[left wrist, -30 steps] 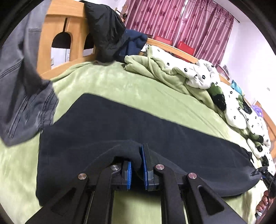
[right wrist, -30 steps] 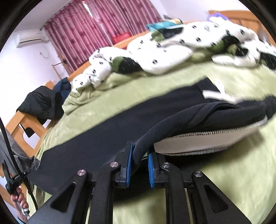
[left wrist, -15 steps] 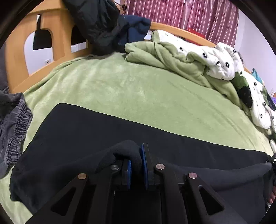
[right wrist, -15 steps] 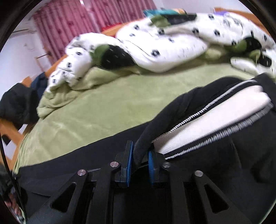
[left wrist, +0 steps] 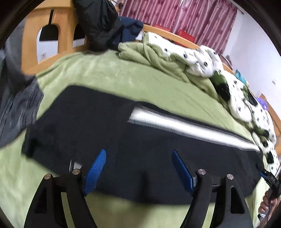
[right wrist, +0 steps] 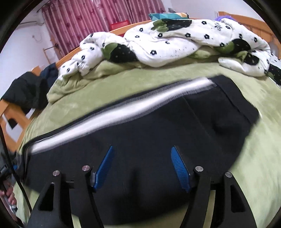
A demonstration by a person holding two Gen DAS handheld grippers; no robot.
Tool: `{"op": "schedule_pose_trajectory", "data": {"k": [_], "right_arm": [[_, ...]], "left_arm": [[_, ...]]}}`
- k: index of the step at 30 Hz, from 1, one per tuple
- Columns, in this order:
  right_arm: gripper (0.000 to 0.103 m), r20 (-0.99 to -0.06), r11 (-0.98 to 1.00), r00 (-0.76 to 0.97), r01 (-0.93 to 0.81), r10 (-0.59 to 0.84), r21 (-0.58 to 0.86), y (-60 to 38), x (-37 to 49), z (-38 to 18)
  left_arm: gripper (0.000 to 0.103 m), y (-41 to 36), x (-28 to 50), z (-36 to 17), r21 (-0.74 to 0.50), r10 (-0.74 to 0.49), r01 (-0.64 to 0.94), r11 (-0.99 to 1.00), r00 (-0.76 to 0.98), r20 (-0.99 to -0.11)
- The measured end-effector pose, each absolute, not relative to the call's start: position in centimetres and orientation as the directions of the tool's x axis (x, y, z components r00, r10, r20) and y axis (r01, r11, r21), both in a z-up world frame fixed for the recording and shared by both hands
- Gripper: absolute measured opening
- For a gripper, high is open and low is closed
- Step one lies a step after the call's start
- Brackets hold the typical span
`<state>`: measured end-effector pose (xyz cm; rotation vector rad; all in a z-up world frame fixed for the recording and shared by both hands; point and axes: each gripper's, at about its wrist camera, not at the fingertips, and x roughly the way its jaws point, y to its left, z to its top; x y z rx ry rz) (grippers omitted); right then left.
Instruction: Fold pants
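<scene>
Here: black pants [left wrist: 105, 129] [right wrist: 158, 129] laid flat and lengthwise across the green blanket [left wrist: 105, 77] [right wrist: 140, 79] of the bed, one long half folded over the other, a white-lined strip [left wrist: 184, 126] [right wrist: 105, 112] exposed along the far edge. Left gripper [left wrist: 138, 163] spread wide, blue pads [left wrist: 95, 168] apart, nothing held, poised over the near edge of the pants. Right gripper [right wrist: 141, 163] likewise wide apart, blue pads [right wrist: 179, 164] empty, above the near edge toward the waistband end at right. Grey garment [left wrist: 19, 105] hung at far left in the left wrist view, beside the leg end. Black jacket [left wrist: 98, 22] [right wrist: 26, 91] draped on the wooden bed frame [left wrist: 58, 19]. Rumpled white flower-print quilt [left wrist: 202, 57] [right wrist: 166, 40] heaped along the far side. Maroon curtains [left wrist: 175, 15] [right wrist: 87, 19] behind.
</scene>
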<state>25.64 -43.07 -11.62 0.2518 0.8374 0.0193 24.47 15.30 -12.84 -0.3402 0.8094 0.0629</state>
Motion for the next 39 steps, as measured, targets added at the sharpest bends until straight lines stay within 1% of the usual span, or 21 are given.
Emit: {"op": "schedule_pose_trajectory", "data": {"k": [2,3,5,7,10,12,13,14,15,17,18,19,20,21,22,23,25,28,31,35,39], "right_arm": [[0.068,-0.743,0.972,0.663,0.103,0.09,0.209,-43.6,23.3,-12.6],[0.068,-0.743,0.97,0.663,0.109,0.093,0.219,-44.0,22.3,-13.1],[0.069,-0.738,0.956,0.661,0.111,0.132,0.271,-44.8,20.9,-14.3],[0.069,-0.739,0.934,0.65,0.124,0.177,0.334,-45.5,20.4,-15.6],[0.069,-0.738,0.894,0.637,0.168,0.223,0.415,-46.5,21.2,-17.3],[0.073,-0.722,0.87,0.65,0.188,0.238,0.456,-47.0,22.1,-17.7],[0.075,-0.714,0.865,0.659,0.194,0.235,0.464,-47.1,22.7,-17.7],[0.075,-0.713,0.862,0.664,0.205,0.226,0.464,-47.2,23.4,-17.7],[0.075,-0.715,0.859,0.666,0.22,0.213,0.462,-47.3,24.3,-17.8],[0.075,-0.715,0.852,0.67,0.242,0.199,0.464,-47.4,25.9,-18.1],[0.074,-0.71,0.85,0.68,0.252,0.183,0.462,-47.3,26.7,-18.1],[0.066,-0.711,0.852,0.683,0.265,0.164,0.451,-47.3,27.4,-18.0],[0.051,-0.722,0.855,0.677,0.282,0.144,0.435,-47.4,28.3,-18.1],[0.042,-0.733,0.855,0.669,0.304,0.122,0.42,-47.6,29.0,-18.3],[0.024,-0.735,0.846,0.67,0.325,0.11,0.423,-47.9,29.6,-18.5],[0.018,-0.726,0.828,0.675,0.329,0.13,0.454,-48.4,29.8,-18.6],[0.013,-0.711,0.798,0.685,0.336,0.158,0.5,-49.0,29.8,-18.3],[0.01,-0.677,0.796,0.717,0.306,0.169,0.522,-49.4,28.3,-17.0],[0.01,-0.631,0.77,0.749,0.277,0.201,0.574,-50.1,25.9,-15.3],[0.009,-0.622,0.779,0.761,0.27,0.187,0.565,-51.4,22.2,-13.6],[0.009,-0.621,0.776,0.764,0.282,0.174,0.564,-54.4,16.8,-12.6]], "left_arm": [[0.076,15.4,22.3,-14.3,-0.299,-0.102,-0.185,0.936,0.671,-0.735],[0.076,15.6,20.9,-15.6,-0.347,-0.14,-0.186,0.919,0.669,-0.73],[0.076,16.0,19.6,-17.3,-0.433,-0.214,-0.174,0.884,0.674,-0.707],[0.076,16.2,19.1,-19.4,-0.49,-0.273,-0.178,0.853,0.648,-0.711],[0.076,16.5,19.4,-20.0,-0.52,-0.271,-0.192,0.832,0.678,-0.684],[0.076,17.2,20.9,-20.3,-0.553,-0.286,-0.22,0.803,0.673,-0.682],[0.074,17.6,21.7,-20.6,-0.566,-0.293,-0.234,0.79,0.666,-0.686],[0.074,18.0,22.5,-21.0,-0.581,-0.299,-0.251,0.774,0.664,-0.686],[0.072,18.3,22.9,-21.2,-0.595,-0.302,-0.261,0.76,0.669,-0.679],[0.063,18.7,23.7,-21.3,-0.602,-0.284,-0.282,0.747,0.683,-0.673],[0.052,18.9,24.3,-21.4,-0.586,-0.255,-0.305,0.751,0.684,-0.683],[0.043,19.0,24.6,-21.5,-0.578,-0.237,-0.322,0.75,0.685,-0.689],[0.039,19.1,25.1,-21.5,-0.577,-0.225,-0.335,0.745,0.688,-0.69],[0.031,19.3,25.4,-21.6,-0.572,-0.213,-0.346,0.743,0.688,-0.694],[0.023,19.6,25.6,-21.7,-0.561,-0.202,-0.354,0.749,0.684,-0.701],[0.021,19.6,25.8,-21.7,-0.56,-0.204,-0.352,0.75,0.682,-0.703],[0.015,19.6,25.4,-21.6,-0.56,-0.207,-0.343,0.754,0.686,-0.698],[0.011,19.1,24.5,-20.9,-0.533,-0.193,-0.338,0.776,0.677,-0.71],[0.01,18.7,22.9,-19.8,-0.538,-0.206,-0.319,0.78,0.682,-0.702],[0.01,16.7,19.8,-18.7,-0.483,-0.195,-0.279,0.83,0.666,-0.72],[0.01,13.6,15.4,-17.9,-0.439,-0.215,-0.211,0.873,0.642,-0.736]]}}
